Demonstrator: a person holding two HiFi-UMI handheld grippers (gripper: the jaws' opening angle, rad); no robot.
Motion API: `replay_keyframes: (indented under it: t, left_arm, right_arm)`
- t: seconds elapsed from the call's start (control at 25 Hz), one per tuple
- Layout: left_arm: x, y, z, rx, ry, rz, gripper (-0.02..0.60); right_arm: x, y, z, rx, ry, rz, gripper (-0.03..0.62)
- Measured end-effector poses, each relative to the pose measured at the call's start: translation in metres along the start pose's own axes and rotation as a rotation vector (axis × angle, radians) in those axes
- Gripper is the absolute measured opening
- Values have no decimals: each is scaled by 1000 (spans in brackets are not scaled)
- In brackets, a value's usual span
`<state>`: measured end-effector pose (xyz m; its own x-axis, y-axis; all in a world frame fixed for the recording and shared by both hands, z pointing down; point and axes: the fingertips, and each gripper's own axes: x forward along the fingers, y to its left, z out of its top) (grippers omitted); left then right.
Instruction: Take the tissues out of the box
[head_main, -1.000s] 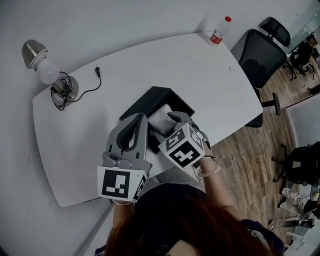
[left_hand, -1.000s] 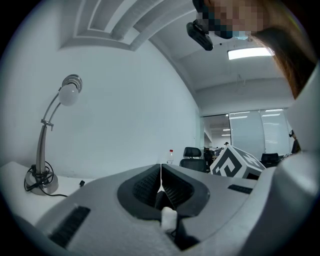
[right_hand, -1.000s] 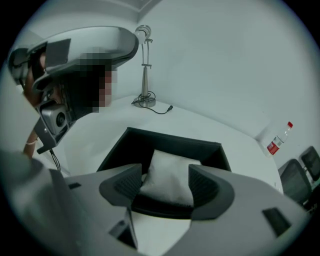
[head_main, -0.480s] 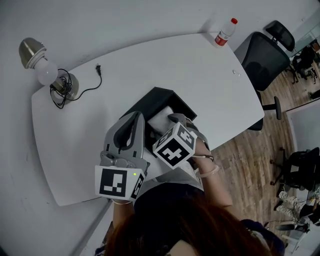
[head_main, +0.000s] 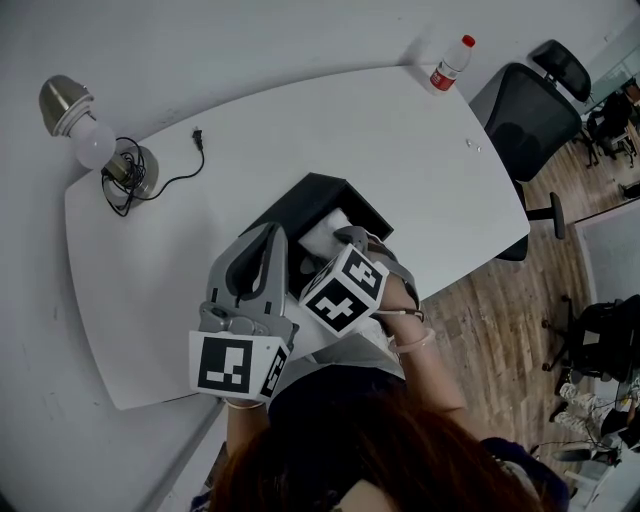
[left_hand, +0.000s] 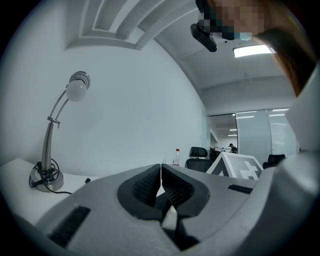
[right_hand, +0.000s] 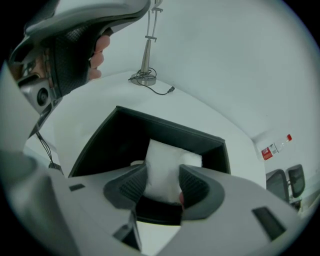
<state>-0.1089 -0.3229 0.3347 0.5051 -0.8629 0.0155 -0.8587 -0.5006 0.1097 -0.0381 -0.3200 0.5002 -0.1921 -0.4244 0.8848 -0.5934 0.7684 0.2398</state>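
Item: tissues (right_hand: 169, 161), a white wad standing up from the open black box (right_hand: 120, 142), which lies near the middle of the worktop (head_main: 400, 130). Right claw (right_hand: 162, 184): angled down into the box from five o'clock, its jaws just closed inward, with the wad pinched between both pads. Left claw (left_hand: 160, 170): jaws together with nothing between them, held level at seven o'clock of the box; contact with the box cannot be told. Hazards, as judged: if the box is not held down, it may be dragged or lifted along should the tissues bind inside. Only the upper sheets may be caught by a shallow pinch, so the wad may tear or part and the rest be left behind. The soft paper may slip from the pads if it is pulled at a slant. Lamp (head_main: 95, 140) at ten o'clock and bottle (head_main: 447, 62) at one o'clock stand well apart and are not threatened.
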Motion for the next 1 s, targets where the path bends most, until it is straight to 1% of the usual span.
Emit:
replay_keyframes:
  t: [0.16,0.36,0.56,0.76,1.0]
  left_arm:
    - [-5,-1,3,9,-4,6,26]
    - [-13,-2,7,20,-10,14,26]
    - [-20,-3,11,31,-16,13,26]
    - [-29,-7,15,44,-26,8,26]
    - [-45,-11,21,62,-38,5,26]
  right_arm:
    - [-3,-1,1,4,-13,0,206]
    - [-7,-2,2,34,-48,-5,204]
    - [-17,-5,5,46,-87,-36,204]
    - [-34,-5,10,77,-164,-55,204]
    - [-49,-9,13,98,-244,-111,203]
